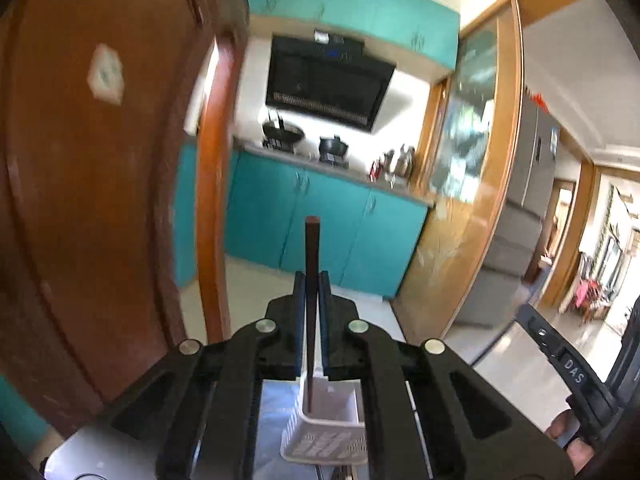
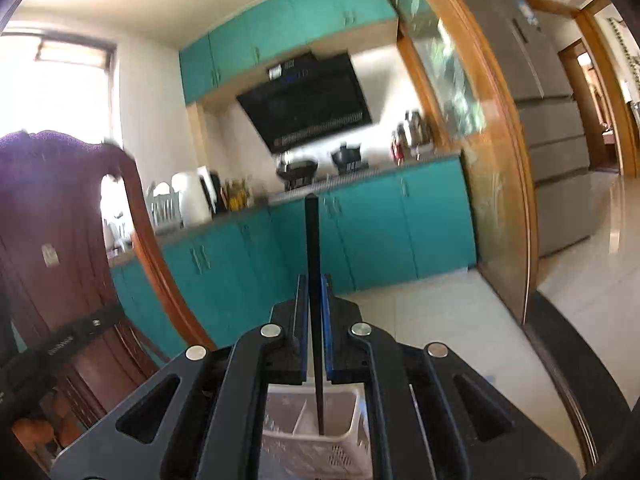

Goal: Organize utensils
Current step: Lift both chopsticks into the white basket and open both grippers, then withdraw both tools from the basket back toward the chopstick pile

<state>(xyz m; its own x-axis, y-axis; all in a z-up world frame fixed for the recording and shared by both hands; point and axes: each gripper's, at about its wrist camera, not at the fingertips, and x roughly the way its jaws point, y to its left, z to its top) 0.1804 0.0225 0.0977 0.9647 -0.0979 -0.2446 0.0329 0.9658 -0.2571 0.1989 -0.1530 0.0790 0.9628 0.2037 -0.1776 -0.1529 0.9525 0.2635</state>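
The left gripper point(image 1: 311, 280) is clenched on a dark brown chopstick point(image 1: 311, 248) — square-topped, upright, its lower end above a white slotted utensil basket point(image 1: 324, 436). The right gripper point(image 2: 314, 284) clamps a black chopstick point(image 2: 313, 240), its tip inside the same basket point(image 2: 348, 444). Only the right view shows the basket's divider and the window point(image 2: 60, 80).

Home kitchen: teal cabinets point(image 2: 360, 220), range hood point(image 1: 328, 80), wok point(image 1: 282, 132) on hob, fridge point(image 2: 532, 60).
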